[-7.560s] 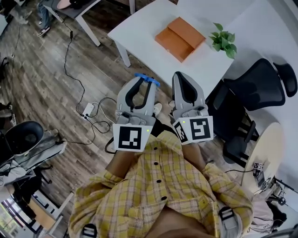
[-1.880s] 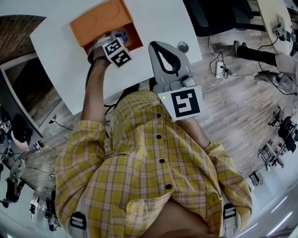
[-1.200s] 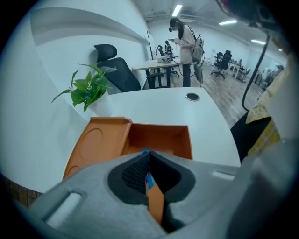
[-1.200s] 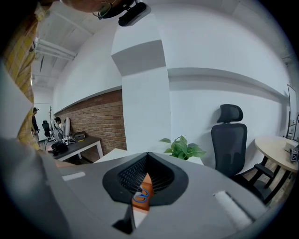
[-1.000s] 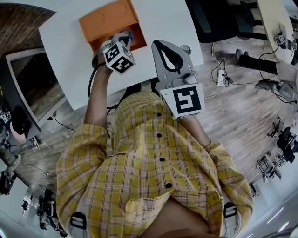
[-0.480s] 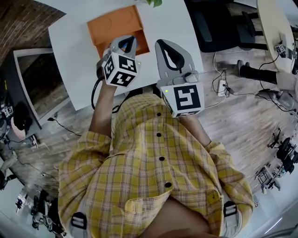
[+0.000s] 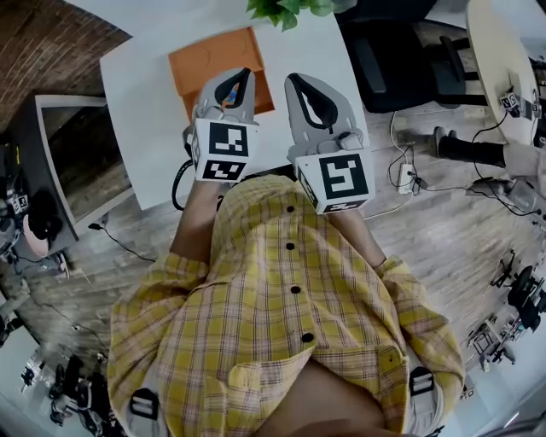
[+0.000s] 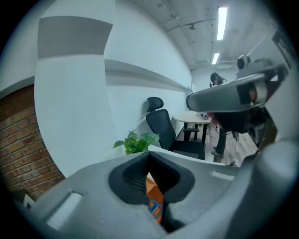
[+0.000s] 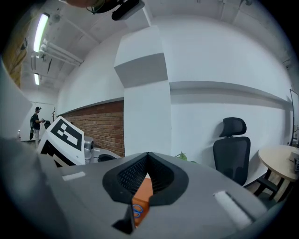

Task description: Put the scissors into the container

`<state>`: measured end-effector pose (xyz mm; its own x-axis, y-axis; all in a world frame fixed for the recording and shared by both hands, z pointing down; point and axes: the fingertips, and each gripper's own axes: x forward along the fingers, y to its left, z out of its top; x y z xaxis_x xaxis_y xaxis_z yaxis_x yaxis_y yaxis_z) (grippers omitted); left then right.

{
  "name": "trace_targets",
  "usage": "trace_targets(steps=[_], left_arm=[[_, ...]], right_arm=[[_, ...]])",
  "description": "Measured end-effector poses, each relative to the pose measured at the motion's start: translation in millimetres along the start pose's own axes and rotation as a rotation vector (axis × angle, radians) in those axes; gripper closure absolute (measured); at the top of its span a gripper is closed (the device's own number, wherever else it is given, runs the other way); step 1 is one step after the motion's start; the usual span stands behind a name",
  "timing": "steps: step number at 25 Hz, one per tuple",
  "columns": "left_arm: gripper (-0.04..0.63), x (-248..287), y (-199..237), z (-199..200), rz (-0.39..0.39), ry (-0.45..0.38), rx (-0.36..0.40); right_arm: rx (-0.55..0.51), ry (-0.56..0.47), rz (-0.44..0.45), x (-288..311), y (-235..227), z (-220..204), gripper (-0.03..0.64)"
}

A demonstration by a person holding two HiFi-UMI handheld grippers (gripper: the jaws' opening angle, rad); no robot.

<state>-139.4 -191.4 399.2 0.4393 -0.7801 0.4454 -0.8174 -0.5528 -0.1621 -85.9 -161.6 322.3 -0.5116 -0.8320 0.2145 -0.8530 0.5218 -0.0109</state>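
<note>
Potted plant (image 7: pixel 286 8) behind orange container (image 7: pixel 200 64); chair (image 7: pixel 384 60) beside table (image 7: pixel 141 119).

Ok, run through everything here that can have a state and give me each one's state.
left gripper: shut, nothing between its jaws, held above the table.
right gripper: shut, empty, beside the left one.
scissors: lying inside the orange container, not held.
container: open, on the white table, scissors in it.
plant: upright at the table's far edge.

Orange container (image 7: pixel 205 64), blue-handled scissors (image 8: pixel 155 208) (yellow plaid shirt (image 7: pixel 281 324)).
</note>
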Motion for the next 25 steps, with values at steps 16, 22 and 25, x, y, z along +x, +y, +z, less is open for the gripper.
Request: trace_targets(steps=[16,22,25], left_arm=[[0.594,-49,17,67,0.154,-0.195,-0.084],[0.594,-58,13,83,0.184,-0.233,-0.042],[0.594,-63,12,89,0.187,-0.253,-0.057]], right_arm=[[0.020,-0.062,0.046,7,-1,24,0.611],[0.014,-0.083,0.045,8,-5,32,0.611],[0.016,-0.086,0.045,6,-7,34,0.611]])
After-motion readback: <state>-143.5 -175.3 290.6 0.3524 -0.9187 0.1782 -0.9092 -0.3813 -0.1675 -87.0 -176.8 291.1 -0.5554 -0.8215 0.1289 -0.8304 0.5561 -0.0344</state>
